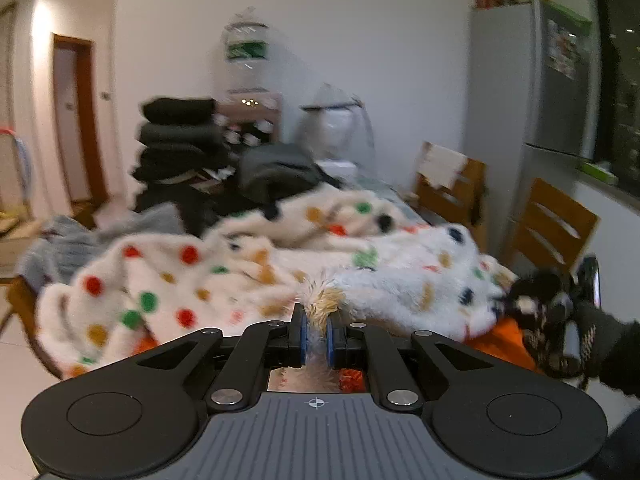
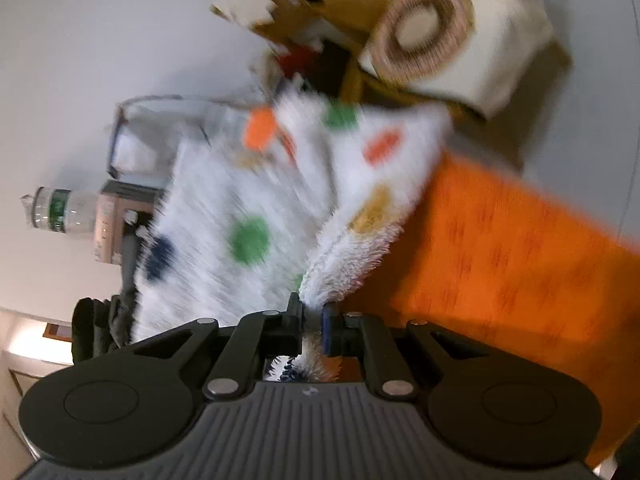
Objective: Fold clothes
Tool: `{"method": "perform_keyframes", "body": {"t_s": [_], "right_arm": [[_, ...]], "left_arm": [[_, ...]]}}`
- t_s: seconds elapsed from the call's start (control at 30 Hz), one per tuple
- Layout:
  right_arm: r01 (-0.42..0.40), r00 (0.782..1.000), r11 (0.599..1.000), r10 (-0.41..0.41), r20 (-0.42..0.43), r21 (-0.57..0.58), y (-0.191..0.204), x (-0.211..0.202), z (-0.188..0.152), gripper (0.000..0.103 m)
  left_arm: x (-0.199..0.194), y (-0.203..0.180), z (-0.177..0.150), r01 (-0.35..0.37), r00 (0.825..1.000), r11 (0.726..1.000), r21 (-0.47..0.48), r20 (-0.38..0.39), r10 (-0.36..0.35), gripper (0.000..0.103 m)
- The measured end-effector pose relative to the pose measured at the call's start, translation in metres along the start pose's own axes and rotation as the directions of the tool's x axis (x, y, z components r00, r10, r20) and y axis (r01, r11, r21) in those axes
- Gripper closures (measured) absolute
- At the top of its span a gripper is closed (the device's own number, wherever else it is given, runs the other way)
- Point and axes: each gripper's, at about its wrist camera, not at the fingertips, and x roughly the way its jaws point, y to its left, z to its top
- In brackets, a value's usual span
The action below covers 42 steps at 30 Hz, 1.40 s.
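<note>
blurred spotted garment (image 2: pixel 256 208), pinched edges hidden

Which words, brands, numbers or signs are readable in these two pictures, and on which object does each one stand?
No text can be read in either view.
Bottle with green label: print too blurred to read.
Big water jug with green label: too blurred.
Papers on the fridge: too small and blurred.
Box beside the bottle: nothing legible.
Crosshair mark on the left claw's body: a sign only, no letters.
</note>
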Motion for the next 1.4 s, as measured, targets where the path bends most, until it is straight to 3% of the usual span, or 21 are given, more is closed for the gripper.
{"method": "perform_keyframes", "body": {"t_s": [0.17,0.27,0.37,0.47,0.53,0.57,0.67,0.7,0.73,0.77,0.83,0.93,1.0,1.1,1.2,1.3,1.4], "right_arm": [[0.005,0.992,0.992,0.011,0.123,-0.129,0.014,-0.067,0.034,0.093],[0.035,0.981,0.979,0.005,0.193,-0.202,0.016,-0.113,0.055,0.093],[0.074,0.962,0.971,-0.010,0.271,-0.227,0.005,-0.164,0.073,0.093],[0.131,0.940,0.968,-0.052,0.338,-0.216,-0.016,-0.210,0.082,0.093],[0.171,0.925,0.965,-0.088,0.369,-0.198,-0.030,-0.233,0.087,0.093],[0.187,0.920,0.965,-0.105,0.377,-0.186,-0.037,-0.241,0.088,0.093],[0.191,0.922,0.964,-0.112,0.370,-0.185,-0.052,-0.258,0.087,0.093],[0.185,0.927,0.960,-0.100,0.361,-0.211,-0.052,-0.260,0.084,0.093],[0.177,0.933,0.952,-0.082,0.349,-0.251,-0.047,-0.260,0.081,0.093],[0.164,0.941,0.939,-0.057,0.333,-0.303,-0.041,-0.259,0.076,0.093],[0.120,0.958,0.900,0.005,0.285,-0.418,-0.024,-0.258,0.065,0.093],[0.010,0.981,0.791,0.111,0.160,-0.611,0.002,-0.261,0.042,0.093],[-0.077,0.984,0.706,0.169,0.062,-0.704,0.017,-0.265,0.027,0.093],[-0.231,0.965,0.579,0.237,-0.110,-0.782,0.028,-0.276,0.005,0.092],[-0.336,0.940,0.511,0.234,-0.248,-0.791,0.031,-0.289,-0.013,0.092],[-0.399,0.916,0.488,0.184,-0.356,-0.776,0.025,-0.306,-0.029,0.092],[-0.405,0.899,0.487,0.057,-0.435,-0.773,0.006,-0.316,-0.043,0.093]], "left_arm": [[0.012,-0.019,-0.007,0.167,0.985,0.984,0.053,-0.050,-0.165,0.091],[0.024,-0.031,-0.010,0.297,0.952,0.952,0.072,-0.101,-0.290,0.091],[0.038,-0.045,-0.014,0.440,0.892,0.894,0.080,-0.153,-0.426,0.091],[0.051,-0.060,-0.020,0.578,0.806,0.813,0.078,-0.215,-0.552,0.091],[0.062,-0.069,-0.025,0.643,0.747,0.763,0.070,-0.278,-0.604,0.089],[0.068,-0.073,-0.029,0.662,0.726,0.747,0.067,-0.309,-0.615,0.087],[0.082,-0.074,-0.037,0.664,0.711,0.747,0.034,-0.337,-0.617,0.078],[0.085,-0.072,-0.038,0.662,0.711,0.750,0.016,-0.331,-0.621,0.076],[0.086,-0.070,-0.038,0.654,0.717,0.757,0.002,-0.321,-0.619,0.066],[0.087,-0.068,-0.038,0.642,0.728,0.767,-0.004,-0.311,-0.611,0.058],[0.090,-0.064,-0.035,0.614,0.753,0.789,-0.011,-0.292,-0.590,0.051],[0.099,-0.060,-0.032,0.567,0.789,0.823,-0.024,-0.271,-0.552,0.046],[0.109,-0.055,-0.026,0.527,0.816,0.849,-0.031,-0.260,-0.516,0.045],[0.119,-0.050,-0.017,0.473,0.850,0.880,-0.037,-0.242,-0.467,0.043],[0.134,-0.049,-0.006,0.434,0.874,0.900,-0.047,-0.221,-0.433,0.042],[0.151,-0.052,0.004,0.401,0.893,0.915,-0.050,-0.199,-0.403,0.040],[0.169,-0.056,0.015,0.380,0.905,0.923,-0.058,-0.186,-0.384,0.039]]}}
